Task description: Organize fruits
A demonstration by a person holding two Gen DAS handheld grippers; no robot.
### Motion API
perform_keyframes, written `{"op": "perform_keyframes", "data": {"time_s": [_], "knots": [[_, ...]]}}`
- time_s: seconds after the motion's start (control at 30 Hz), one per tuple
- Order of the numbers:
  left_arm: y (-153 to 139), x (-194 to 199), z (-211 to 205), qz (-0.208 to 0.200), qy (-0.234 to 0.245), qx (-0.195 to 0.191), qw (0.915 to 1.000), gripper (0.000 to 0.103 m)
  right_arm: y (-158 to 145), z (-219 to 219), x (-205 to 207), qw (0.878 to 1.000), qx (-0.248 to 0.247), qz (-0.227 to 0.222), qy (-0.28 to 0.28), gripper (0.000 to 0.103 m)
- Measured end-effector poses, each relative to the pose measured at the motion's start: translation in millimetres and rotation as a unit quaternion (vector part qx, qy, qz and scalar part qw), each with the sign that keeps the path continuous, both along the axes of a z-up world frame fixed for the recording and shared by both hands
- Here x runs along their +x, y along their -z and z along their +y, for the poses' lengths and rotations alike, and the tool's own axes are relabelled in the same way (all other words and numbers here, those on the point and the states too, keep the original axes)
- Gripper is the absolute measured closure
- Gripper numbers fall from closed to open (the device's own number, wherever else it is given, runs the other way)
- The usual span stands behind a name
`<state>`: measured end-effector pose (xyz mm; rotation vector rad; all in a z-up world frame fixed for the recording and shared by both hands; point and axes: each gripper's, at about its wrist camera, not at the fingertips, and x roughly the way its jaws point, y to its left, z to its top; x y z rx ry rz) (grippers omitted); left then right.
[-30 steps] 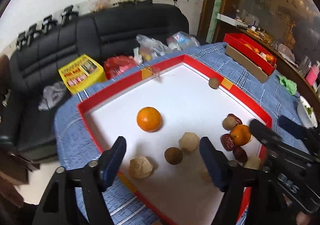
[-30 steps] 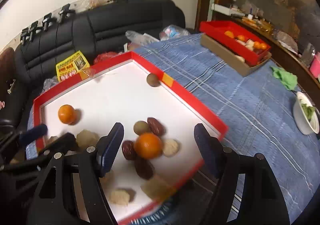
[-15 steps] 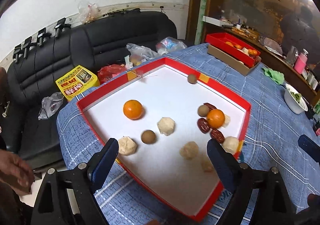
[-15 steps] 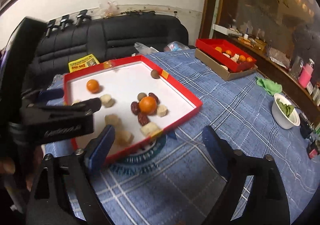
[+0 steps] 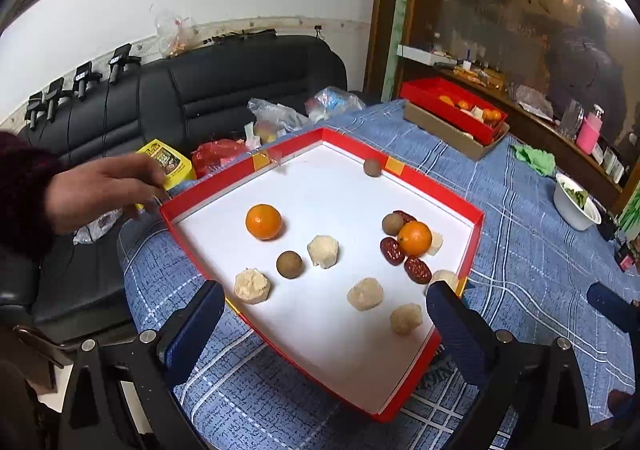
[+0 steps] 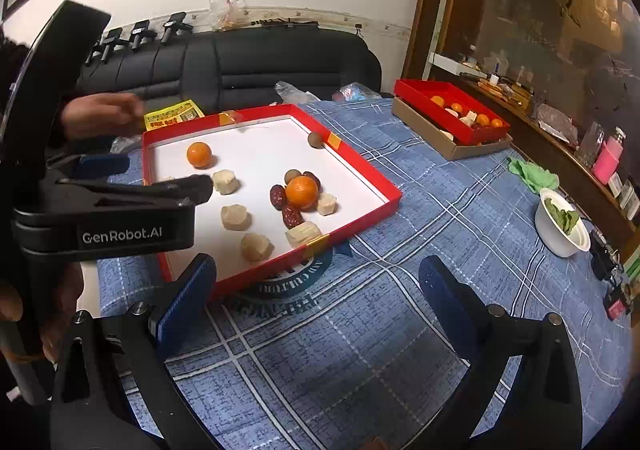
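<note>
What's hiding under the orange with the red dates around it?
The round orange sits among dark red dates, a brown ball and a pale chunk. Anything beneath it is covered.

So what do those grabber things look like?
Both grippers are black. The left gripper and right gripper each have two flat blue pads and silver screws. White "GenRobot.AI" lettering marks the left gripper's side. A hand wears a dark maroon knitted sleeve.
</note>
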<state>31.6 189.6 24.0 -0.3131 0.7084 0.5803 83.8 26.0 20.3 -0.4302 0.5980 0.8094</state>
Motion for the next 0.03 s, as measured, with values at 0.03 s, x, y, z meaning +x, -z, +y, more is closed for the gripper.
{"op": "perform_keyframes", "data": {"time_s": [0.03], "knots": [[-0.7,0.0,-0.1,0.0,0.0,-0.001,1.0,0.003,-0.2,-0.5,-1.5,1.0,0.0,0.0,-0.002,0.001]]}}
